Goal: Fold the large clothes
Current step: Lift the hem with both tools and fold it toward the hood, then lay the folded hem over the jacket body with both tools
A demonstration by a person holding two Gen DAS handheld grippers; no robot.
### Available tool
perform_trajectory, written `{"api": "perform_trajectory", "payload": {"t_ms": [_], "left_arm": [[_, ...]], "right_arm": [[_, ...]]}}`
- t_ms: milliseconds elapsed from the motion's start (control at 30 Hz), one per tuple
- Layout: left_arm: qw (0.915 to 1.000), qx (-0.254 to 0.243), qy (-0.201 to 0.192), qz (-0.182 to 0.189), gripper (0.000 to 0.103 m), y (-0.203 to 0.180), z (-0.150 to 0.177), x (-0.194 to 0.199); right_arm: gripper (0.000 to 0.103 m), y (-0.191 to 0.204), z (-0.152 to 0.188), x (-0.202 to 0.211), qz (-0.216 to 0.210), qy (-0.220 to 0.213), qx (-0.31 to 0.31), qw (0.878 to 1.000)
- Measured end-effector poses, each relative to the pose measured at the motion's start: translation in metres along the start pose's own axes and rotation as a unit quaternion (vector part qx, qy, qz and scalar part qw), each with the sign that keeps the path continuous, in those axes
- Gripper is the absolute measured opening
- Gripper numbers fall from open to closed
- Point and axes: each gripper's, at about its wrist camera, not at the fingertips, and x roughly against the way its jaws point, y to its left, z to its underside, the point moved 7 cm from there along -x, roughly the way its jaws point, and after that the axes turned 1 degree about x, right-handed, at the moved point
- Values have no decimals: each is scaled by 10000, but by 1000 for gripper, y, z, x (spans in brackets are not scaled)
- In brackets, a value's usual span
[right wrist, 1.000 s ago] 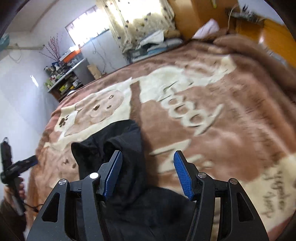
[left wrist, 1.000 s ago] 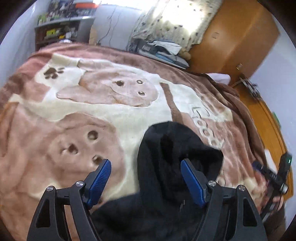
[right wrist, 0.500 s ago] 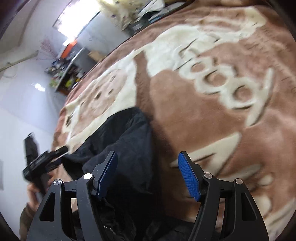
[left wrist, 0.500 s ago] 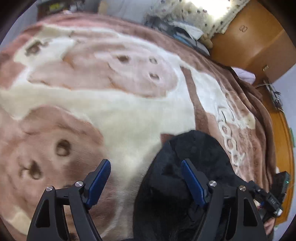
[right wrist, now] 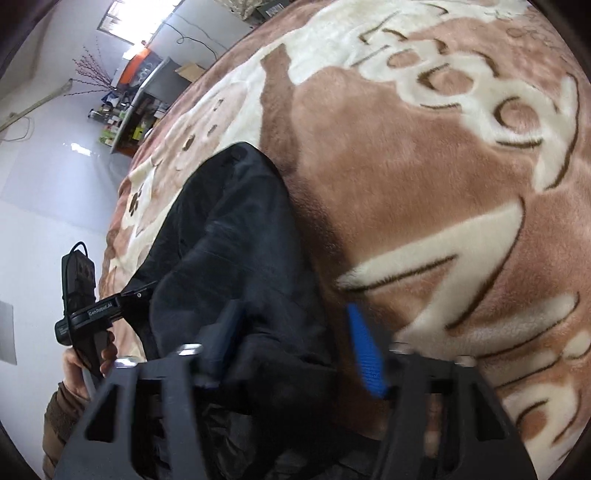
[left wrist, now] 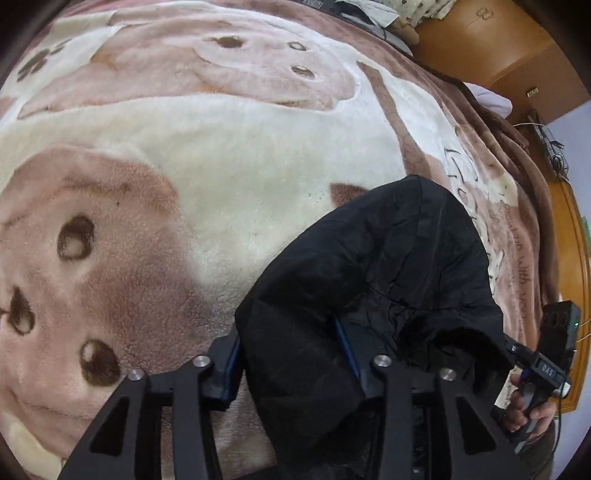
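A large black garment [left wrist: 376, 280] lies bunched on the brown and cream plush blanket [left wrist: 221, 155] of a bed. My left gripper [left wrist: 291, 350] has come down onto its near left part; the jaws stand partly open with black cloth bulging between them and hiding most of the blue pads. In the right wrist view the garment [right wrist: 229, 236] runs away to the left, and my right gripper [right wrist: 295, 347] stands partly open over its near right edge, the right pad [right wrist: 365, 354] bare over the blanket. Each gripper shows in the other's view, the right one [left wrist: 546, 369] and the left one [right wrist: 92, 310].
The blanket [right wrist: 443, 166] spreads wide around the garment. A wooden wardrobe [left wrist: 480, 33] and a wooden bed frame [left wrist: 576, 258] stand at the far right. A shelf with clutter [right wrist: 136, 103] stands against the white wall beyond the bed.
Both grippers have dropped down and forward onto the garment. Their jaws have narrowed, and black cloth now sits between the fingers of each.
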Motion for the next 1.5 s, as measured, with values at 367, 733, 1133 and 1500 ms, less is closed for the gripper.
{"api": "perform_trajectory", "payload": {"t_ms": [367,733,1133,1500], "left_arm": [[9983,-169,-527,-192,12,-9,10,39],[9795,-1073,-1659,-389,12,-36,77,139],[9714,-1243,-2016,-166,12,-31,197,181],[9851,-428,-1647,264,34,1,261,183]], "right_arm": [[14,31,13,24,1005,-469,1364,9844],[13,81,72,95,1931,-1542,2722,9299],[13,78,166,138,1811,-1754,2918,9227],[15,46,217,147,1305,-1312,1588,9698]]}}
